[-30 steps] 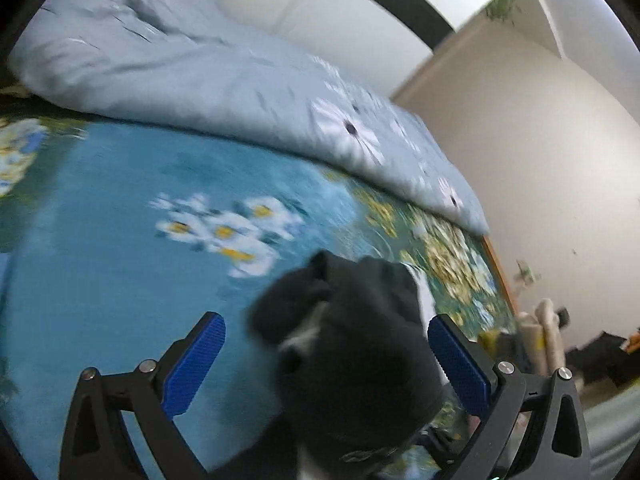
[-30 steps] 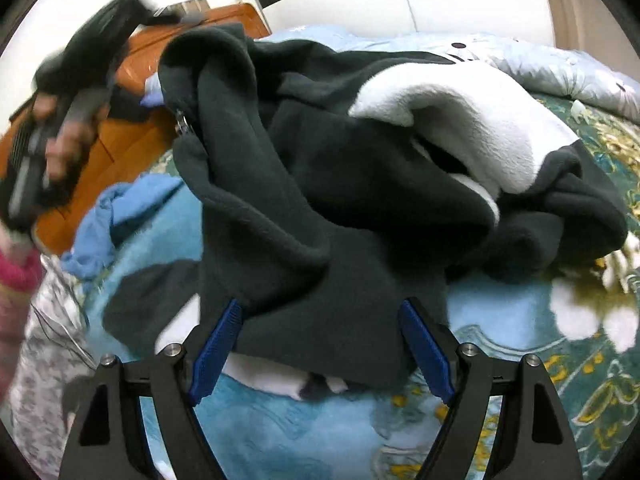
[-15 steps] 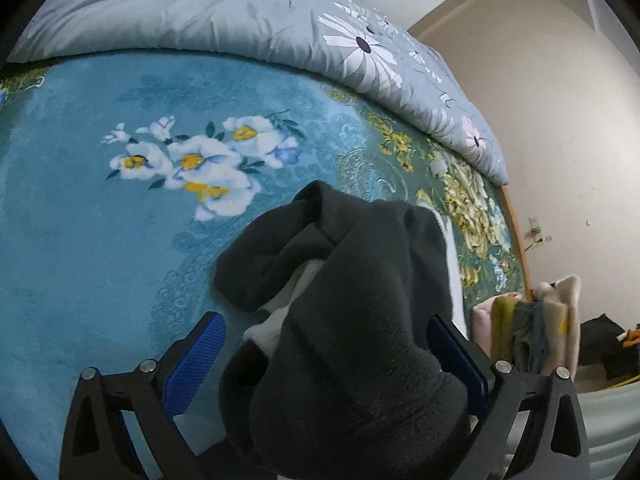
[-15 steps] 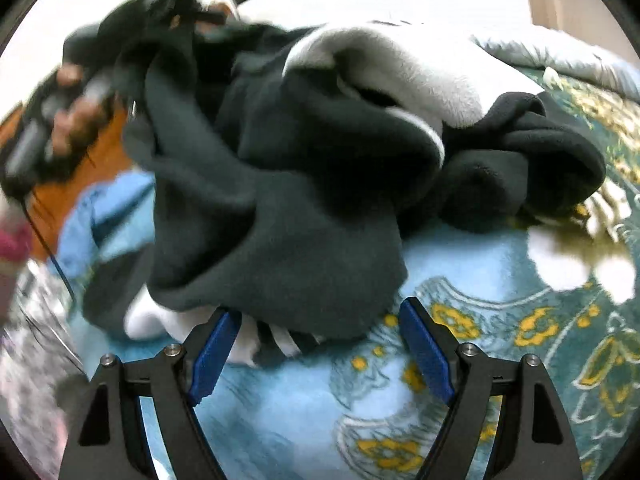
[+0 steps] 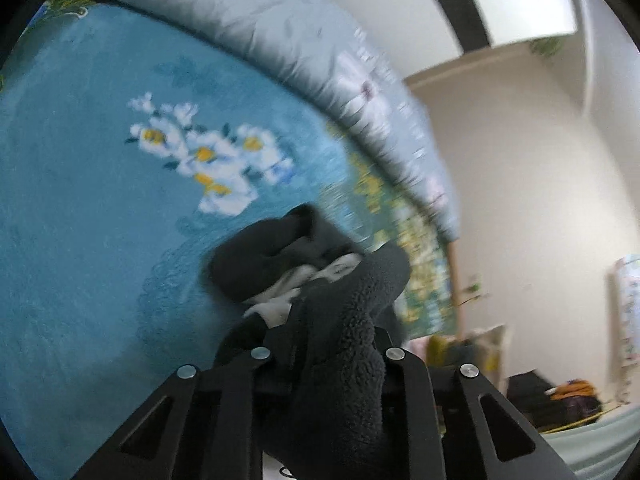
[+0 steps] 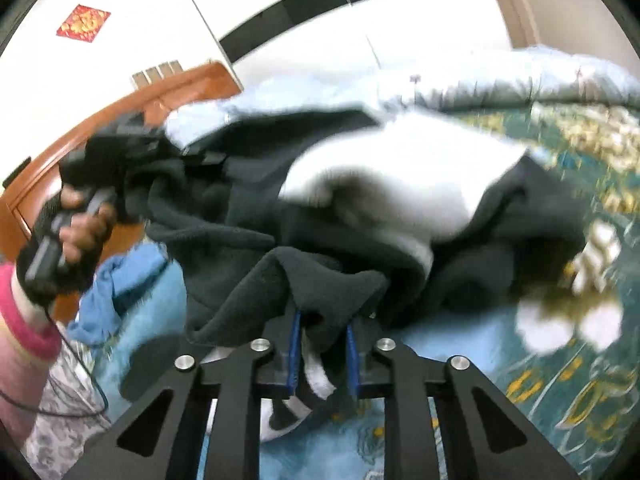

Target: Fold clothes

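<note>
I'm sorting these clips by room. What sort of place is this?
Most likely a bedroom: a bed with a teal floral blanket, a grey daisy-print duvet along its far side, and a wooden headboard.

Fleece garment (image 5: 340, 360) hides left hand-held gripper (image 5: 324, 364) pads; quilt (image 5: 280, 32) motion-blurred.

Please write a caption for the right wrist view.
Right gripper shut on dark fleece garment over the blue floral bedspread.
</note>
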`<state>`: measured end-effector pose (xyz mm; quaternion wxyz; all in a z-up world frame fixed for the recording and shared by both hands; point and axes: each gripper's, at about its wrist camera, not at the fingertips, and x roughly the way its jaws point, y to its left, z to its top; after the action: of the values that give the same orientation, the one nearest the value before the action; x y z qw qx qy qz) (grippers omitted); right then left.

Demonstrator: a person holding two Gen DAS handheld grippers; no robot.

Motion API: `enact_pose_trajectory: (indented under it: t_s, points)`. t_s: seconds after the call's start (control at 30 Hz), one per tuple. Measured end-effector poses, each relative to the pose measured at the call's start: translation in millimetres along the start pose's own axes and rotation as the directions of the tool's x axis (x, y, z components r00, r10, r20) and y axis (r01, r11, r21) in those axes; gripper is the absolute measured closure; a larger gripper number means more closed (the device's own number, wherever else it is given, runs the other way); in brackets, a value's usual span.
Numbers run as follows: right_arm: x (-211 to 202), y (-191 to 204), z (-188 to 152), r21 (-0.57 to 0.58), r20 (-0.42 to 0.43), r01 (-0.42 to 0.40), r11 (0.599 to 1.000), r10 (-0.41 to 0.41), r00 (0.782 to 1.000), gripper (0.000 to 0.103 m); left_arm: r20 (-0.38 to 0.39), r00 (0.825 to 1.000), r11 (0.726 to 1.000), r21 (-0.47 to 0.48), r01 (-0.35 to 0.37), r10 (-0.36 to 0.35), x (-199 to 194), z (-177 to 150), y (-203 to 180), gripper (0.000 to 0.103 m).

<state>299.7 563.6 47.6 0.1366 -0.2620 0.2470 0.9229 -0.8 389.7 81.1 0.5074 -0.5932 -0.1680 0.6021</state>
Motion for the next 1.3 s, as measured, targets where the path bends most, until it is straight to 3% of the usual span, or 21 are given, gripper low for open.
enact_pose_trajectory:
  t_s: [0.13,0.27,0.3,0.43,0.5,0.63,0.7,0.8,0.9,0.97,1.0,1.03,1.07,1.17,1.23,1.3]
  points:
    - [-28,15,43,-0.058,0.098,-0.004,0.998,0.010,0.995,0.088,0.117,0.989,0.995,0.059,0.083,-0.090,-53,-2,-29,0.081]
    - [-64,48,78,-0.150,0.216,0.017,0.989,0.016,0.976,0.089,0.228,0.964,0.982,0.160,0.101,-0.136,-121,-12,-68,0.081]
    - [-74,56,86,-0.167,0.251,0.033,0.985,0.010,0.968,0.096,0.251,0.957,0.978,0.185,0.102,-0.147,-138,-18,-76,0.081]
    - [-125,83,112,-0.204,0.400,0.081,0.976,0.007,0.917,0.101,0.338,0.932,0.956,0.293,0.025,-0.128,-199,-45,-112,0.081]
    - [-143,90,121,-0.205,0.415,0.076,0.976,0.017,0.909,0.101,0.363,0.928,0.953,0.302,-0.032,-0.083,-214,-59,-118,0.081]
    - [-138,102,105,-0.253,0.318,-0.016,0.967,0.098,0.943,0.100,0.393,0.919,0.961,0.251,-0.117,0.010,-225,-73,-104,0.081]
    - [-112,111,83,-0.313,0.199,-0.054,0.948,0.121,0.972,0.100,0.392,0.919,0.972,0.188,-0.138,0.054,-225,-73,-85,0.081]
    - [-80,121,42,-0.358,0.061,-0.136,0.924,0.168,0.984,0.100,0.397,0.915,0.984,0.123,-0.125,0.067,-226,-72,-56,0.081]
    - [-49,126,9,-0.369,-0.041,-0.226,0.901,0.228,0.973,0.100,0.420,0.904,0.989,0.076,-0.126,0.083,-229,-67,-36,0.081]
    - [-30,130,-9,-0.357,-0.084,-0.278,0.892,0.266,0.960,0.092,0.429,0.899,0.992,0.048,-0.118,0.086,-231,-64,-26,0.081]
    - [-22,133,-18,-0.350,-0.102,-0.301,0.887,0.283,0.954,0.070,0.434,0.896,0.992,0.036,-0.119,0.092,-231,-62,-21,0.081]
    - [-14,135,-27,-0.342,-0.123,-0.324,0.882,0.300,0.946,0.041,0.438,0.894,0.992,0.025,-0.122,0.099,-231,-59,-17,0.081]
    - [-5,137,-39,-0.332,-0.150,-0.364,0.870,0.332,0.931,0.034,0.441,0.891,0.991,0.015,-0.129,0.110,-231,-56,-14,0.080]
    - [11,148,-62,-0.339,-0.211,-0.446,0.829,0.395,0.894,0.028,0.442,0.888,0.990,-0.008,-0.139,0.128,-231,-52,-6,0.080]
    - [21,157,-77,-0.365,-0.248,-0.456,0.812,0.387,0.888,0.027,0.444,0.887,0.991,-0.018,-0.134,0.128,-232,-51,-4,0.080]
    - [33,166,-87,-0.388,-0.257,-0.429,0.816,0.351,0.900,0.027,0.447,0.885,0.991,-0.023,-0.133,0.129,-233,-51,-4,0.080]
